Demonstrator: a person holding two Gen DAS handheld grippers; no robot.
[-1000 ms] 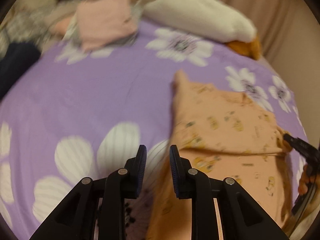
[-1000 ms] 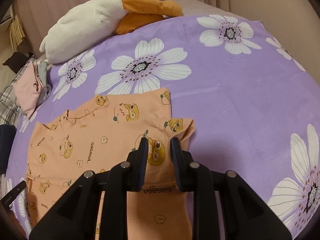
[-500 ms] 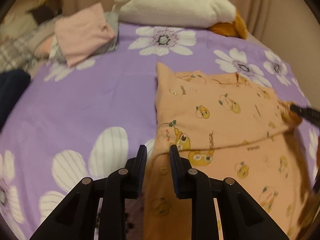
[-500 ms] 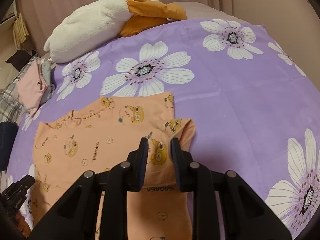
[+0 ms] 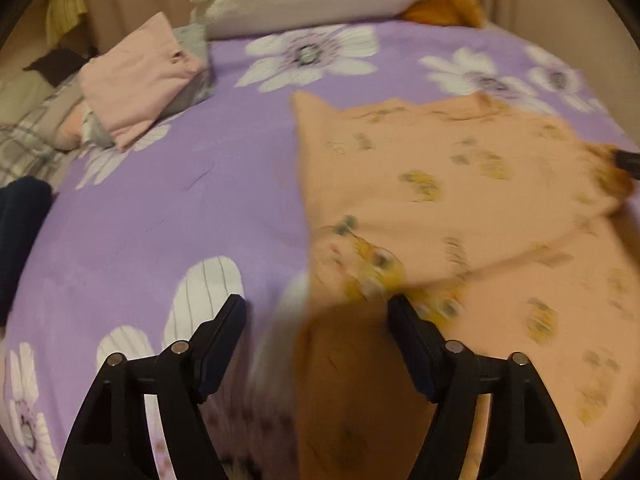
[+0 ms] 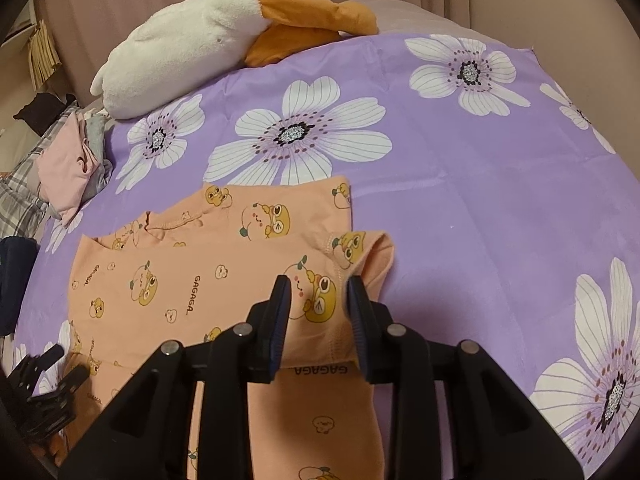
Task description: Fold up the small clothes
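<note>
A small peach shirt (image 6: 180, 280) with cartoon prints lies on the purple flowered bedspread (image 6: 480, 200), its upper part folded down over the lower part. In the left wrist view the shirt (image 5: 460, 200) is blurred. My left gripper (image 5: 316, 316) is open over the shirt's left folded edge, with cloth lying loose between the fingers. My right gripper (image 6: 318, 304) has its jaws a little apart around the folded right edge near the sleeve (image 6: 360, 252). The left gripper (image 6: 44, 376) shows at the lower left of the right wrist view.
A white and orange plush toy (image 6: 208, 36) lies at the bed's far edge. A stack of folded pink and grey clothes (image 5: 140, 76) sits at the far left, beside plaid cloth (image 6: 20, 200) and a dark navy item (image 5: 20, 216). Beige curtains hang behind.
My left gripper has opened wide and let go of the shirt's folded edge. My right gripper's jaws have parted slightly. The folded upper part now lies flat on the shirt.
</note>
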